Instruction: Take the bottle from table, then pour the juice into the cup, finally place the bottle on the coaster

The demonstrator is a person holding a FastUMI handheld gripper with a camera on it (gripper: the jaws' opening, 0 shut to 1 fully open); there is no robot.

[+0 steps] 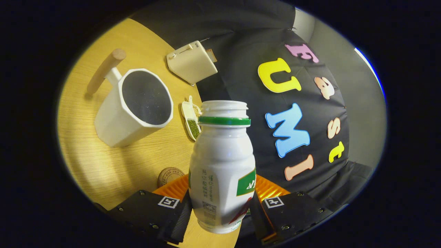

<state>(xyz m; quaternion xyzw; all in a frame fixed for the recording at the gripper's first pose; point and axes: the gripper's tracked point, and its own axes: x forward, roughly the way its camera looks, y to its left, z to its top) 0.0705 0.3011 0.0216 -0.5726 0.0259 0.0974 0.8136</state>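
Observation:
A white bottle with a green neck ring and an open mouth stands between my fingers, lifted clear of the wooden table. My gripper is shut on the bottle's lower body, one finger on each side. Beyond the fingers and to their left stands a white faceted cup with a wooden handle, its dark inside facing me. The whole view is tilted, so the bottle leans relative to the table. A round brown coaster lies on the table just ahead of the left finger, partly hidden by the bottle.
A small white dish holding green beans lies between the cup and the bottle's neck. A cream box-shaped device sits at the table's far edge. The booth's black cloth wall rises beyond the table.

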